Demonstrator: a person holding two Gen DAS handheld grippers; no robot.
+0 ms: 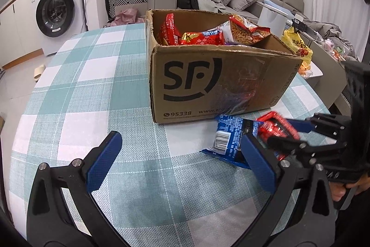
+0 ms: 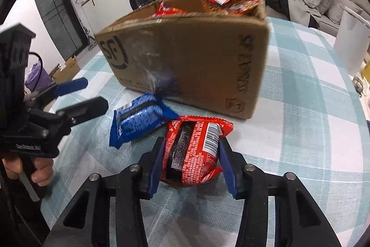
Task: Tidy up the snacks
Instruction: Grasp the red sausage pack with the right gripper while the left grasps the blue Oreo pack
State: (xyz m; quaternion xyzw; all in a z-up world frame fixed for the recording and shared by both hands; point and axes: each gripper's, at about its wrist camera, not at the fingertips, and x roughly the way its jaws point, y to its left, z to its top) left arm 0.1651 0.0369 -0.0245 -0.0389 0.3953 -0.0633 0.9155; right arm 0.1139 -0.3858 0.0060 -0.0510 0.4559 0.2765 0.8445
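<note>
At 6 o'clock of the brown cardboard box [image 2: 185,57], right gripper [image 2: 190,154] clamped on red crinkly snack packet [image 2: 192,152]; left gripper [image 1: 180,163] apart, empty. Slippery film could squirt out on lift, or nudge blue foil packet [image 2: 138,117] at 10 o'clock.

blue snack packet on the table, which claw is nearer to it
Left. The left claw hangs open with one finger right at the blue snack packet. The right claw is beside it, shut on the red snack packet.
</note>
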